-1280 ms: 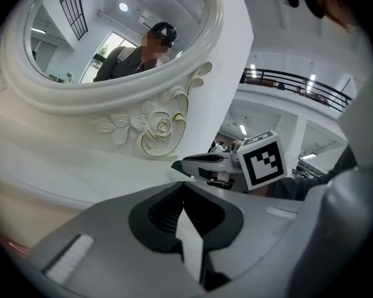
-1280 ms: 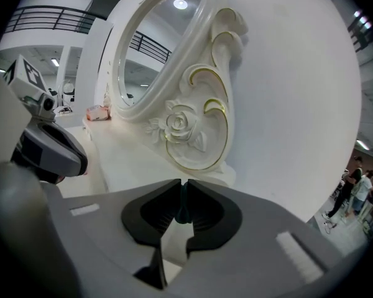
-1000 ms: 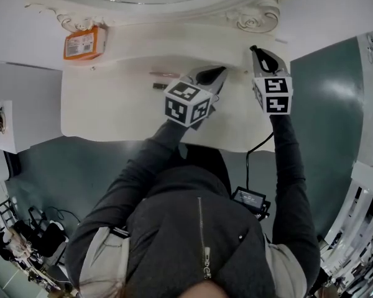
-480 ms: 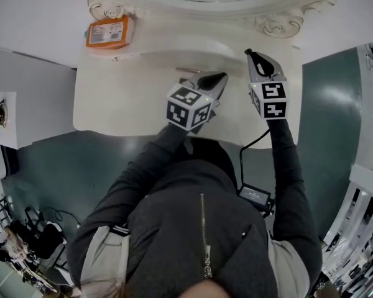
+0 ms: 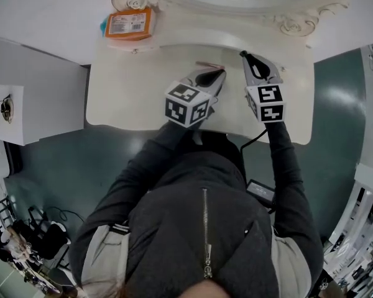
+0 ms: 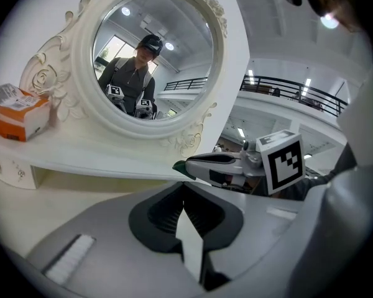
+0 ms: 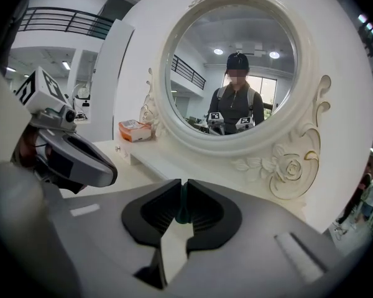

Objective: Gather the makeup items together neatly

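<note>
White table (image 5: 130,92) stood below ornate mirror (image 7: 236,73), teal floor (image 5: 62,166) around. Right hand-held gripper (image 7: 182,191) pinched thin green item (image 7: 183,207) before mirror. Left hand-held gripper (image 6: 184,188) was closed, empty. Orange box (image 5: 129,23) sat left of mirror.

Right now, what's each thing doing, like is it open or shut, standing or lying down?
left gripper: jaws shut, nothing between them.
right gripper: jaws shut, gripping something.
small green thing: pinched between the right gripper's jaws.
orange box: lying flat on the shelf, nothing touching it.
mirror: standing upright.
</note>
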Available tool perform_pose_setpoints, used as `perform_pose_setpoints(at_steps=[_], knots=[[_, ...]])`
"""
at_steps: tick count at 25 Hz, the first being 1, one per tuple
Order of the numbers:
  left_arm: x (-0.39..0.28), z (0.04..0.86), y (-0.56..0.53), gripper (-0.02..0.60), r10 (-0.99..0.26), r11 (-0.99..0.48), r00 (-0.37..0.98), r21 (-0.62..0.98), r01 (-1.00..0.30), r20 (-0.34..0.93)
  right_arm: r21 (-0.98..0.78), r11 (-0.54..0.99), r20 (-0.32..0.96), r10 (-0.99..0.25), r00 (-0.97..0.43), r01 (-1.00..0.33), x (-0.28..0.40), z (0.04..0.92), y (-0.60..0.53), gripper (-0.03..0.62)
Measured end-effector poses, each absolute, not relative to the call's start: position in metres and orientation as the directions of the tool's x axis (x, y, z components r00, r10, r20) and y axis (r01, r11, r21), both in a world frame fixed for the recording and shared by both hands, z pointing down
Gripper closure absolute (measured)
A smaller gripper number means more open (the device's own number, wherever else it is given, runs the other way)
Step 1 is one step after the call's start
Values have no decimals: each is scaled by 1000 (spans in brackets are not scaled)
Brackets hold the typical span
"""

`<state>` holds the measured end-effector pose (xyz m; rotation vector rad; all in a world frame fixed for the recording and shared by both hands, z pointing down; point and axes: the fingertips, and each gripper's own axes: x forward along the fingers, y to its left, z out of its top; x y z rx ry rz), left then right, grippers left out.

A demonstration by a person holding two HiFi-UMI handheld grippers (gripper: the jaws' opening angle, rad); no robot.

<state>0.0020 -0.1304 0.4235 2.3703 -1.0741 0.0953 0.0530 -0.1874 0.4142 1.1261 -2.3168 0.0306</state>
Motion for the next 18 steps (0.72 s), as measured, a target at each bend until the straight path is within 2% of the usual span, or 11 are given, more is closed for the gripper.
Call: perform_pose_setpoints(at_steps=[18], knots=[[-66, 462, -88, 571, -662, -533, 670, 417, -736, 337, 155, 686, 550, -658, -514, -711, -16, 471, -107, 559]])
